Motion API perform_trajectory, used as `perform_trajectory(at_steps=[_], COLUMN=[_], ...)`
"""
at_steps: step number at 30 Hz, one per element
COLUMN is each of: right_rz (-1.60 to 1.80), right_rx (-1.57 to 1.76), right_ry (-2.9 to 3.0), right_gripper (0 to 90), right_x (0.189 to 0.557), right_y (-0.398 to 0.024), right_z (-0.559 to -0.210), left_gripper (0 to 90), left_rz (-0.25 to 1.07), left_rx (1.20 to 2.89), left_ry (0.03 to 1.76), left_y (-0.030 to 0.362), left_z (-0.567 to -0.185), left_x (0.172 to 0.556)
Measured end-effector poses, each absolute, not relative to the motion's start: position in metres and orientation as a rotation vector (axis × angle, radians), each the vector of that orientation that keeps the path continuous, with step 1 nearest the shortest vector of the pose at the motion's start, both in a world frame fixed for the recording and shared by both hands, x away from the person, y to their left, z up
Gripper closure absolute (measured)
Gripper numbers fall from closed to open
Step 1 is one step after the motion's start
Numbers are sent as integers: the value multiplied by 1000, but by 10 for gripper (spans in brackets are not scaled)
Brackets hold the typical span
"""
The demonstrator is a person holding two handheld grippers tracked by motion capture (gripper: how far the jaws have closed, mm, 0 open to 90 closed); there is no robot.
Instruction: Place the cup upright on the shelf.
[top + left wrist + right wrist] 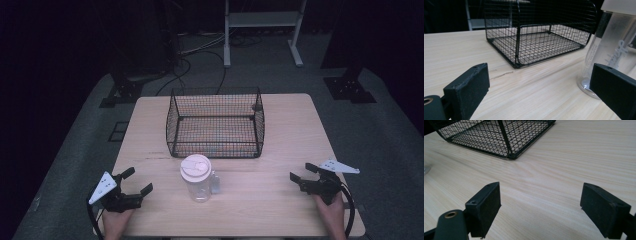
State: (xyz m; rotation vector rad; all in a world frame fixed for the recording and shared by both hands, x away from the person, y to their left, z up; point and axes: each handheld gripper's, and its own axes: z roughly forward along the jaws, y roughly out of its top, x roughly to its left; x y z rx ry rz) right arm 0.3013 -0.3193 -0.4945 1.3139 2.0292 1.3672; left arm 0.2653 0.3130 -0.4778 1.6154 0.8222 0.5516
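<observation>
Jar (610, 47) cropped by frame edge

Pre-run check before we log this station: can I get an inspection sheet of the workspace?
Surface: light wooden table, a thin dark crack line near the basket's front corner.
Job's things: black wire basket, open-topped, nothing inside as far as can be told; clear plastic jar with a white lid, upright, in front of the basket and apart from it.
Clutter: nothing seen.
Grippers: left gripper open, holding nothing, left of the jar; right gripper open, holding nothing, near the right edge.
Cables: one loops from each gripper; more lie on the floor behind the table.
Surroundings: dark room, grey floor, white frame legs, black stand bases.
</observation>
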Motion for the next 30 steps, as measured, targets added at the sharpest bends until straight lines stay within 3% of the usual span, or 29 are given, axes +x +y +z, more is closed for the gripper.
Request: perform_trajectory(at_steps=[30], right_rz=[1357], right_rx=[1315], right_ry=[2029], right_gripper=[157], right_x=[301], right_y=[-319], right_z=[-495], left_gripper=[18], left_rz=[524], left_rx=[1632], left_ry=[731], left_y=[295], left_z=[-473], left_x=[260])
